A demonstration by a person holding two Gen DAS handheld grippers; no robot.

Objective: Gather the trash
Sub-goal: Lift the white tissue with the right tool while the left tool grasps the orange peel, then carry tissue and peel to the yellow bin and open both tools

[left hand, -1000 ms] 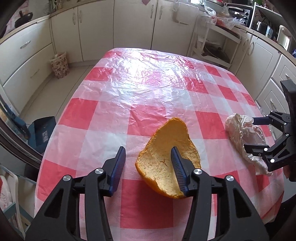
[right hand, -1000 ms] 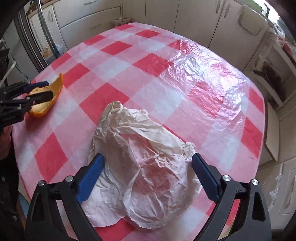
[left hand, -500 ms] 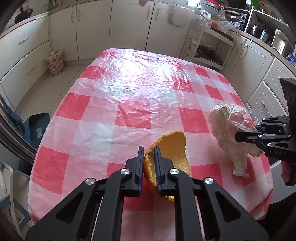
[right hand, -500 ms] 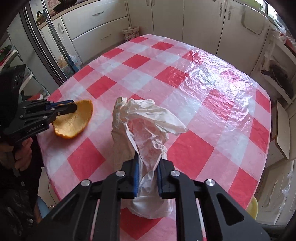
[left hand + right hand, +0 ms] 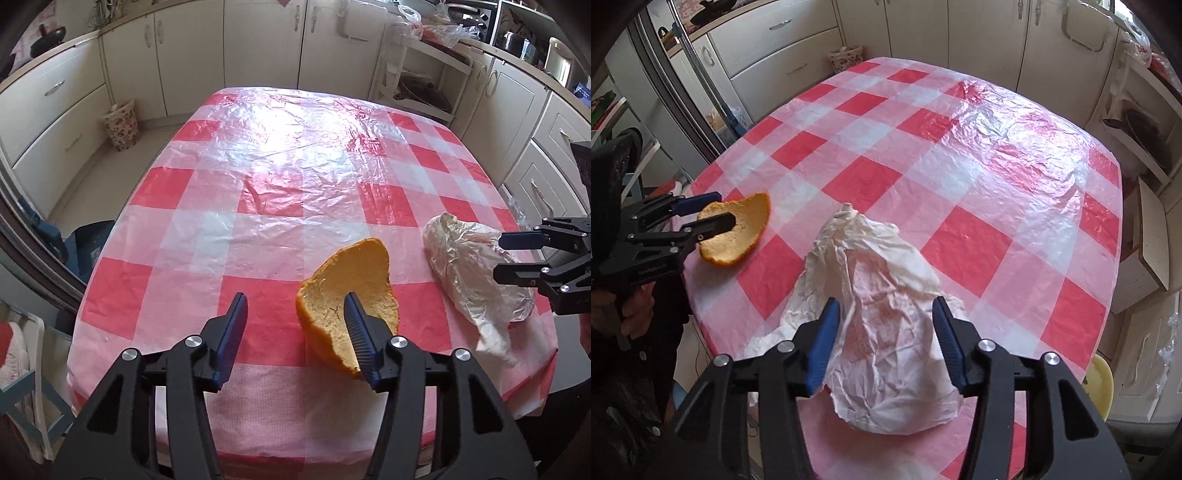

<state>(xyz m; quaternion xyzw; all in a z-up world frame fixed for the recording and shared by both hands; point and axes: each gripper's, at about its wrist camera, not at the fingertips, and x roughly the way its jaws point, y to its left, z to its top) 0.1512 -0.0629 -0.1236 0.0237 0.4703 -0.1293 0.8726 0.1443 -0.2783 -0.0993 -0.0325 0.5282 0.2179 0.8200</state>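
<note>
A curved orange peel (image 5: pixel 347 291) lies on the red-and-white checked table (image 5: pixel 258 184) near its front edge. My left gripper (image 5: pixel 294 297) straddles the peel's left wall, with its right finger inside the cup. Its jaws are opening and the pads do not press on the peel. In the right wrist view the same peel (image 5: pixel 738 236) and left gripper (image 5: pixel 724 208) appear at far left. A crumpled white paper bag (image 5: pixel 886 332) rests on the table between the opening jaws of my right gripper (image 5: pixel 885 300), which hold it loosely. From the left wrist view the bag (image 5: pixel 472 273) and right gripper (image 5: pixel 499 256) sit at right.
A floral waste bin (image 5: pixel 122 125) stands on the floor by the cabinets beyond the table's far left corner. A blue box (image 5: pixel 88 240) sits on the floor at left. A yellow stool (image 5: pixel 1100 380) is by the table's right edge. A person's hand (image 5: pixel 631 314) holds the left gripper.
Half a second ago both grippers were shut, one on the peel and one on the bag, lifting them. Now both jaws have spread apart and the peel and bag rest on the table.
</note>
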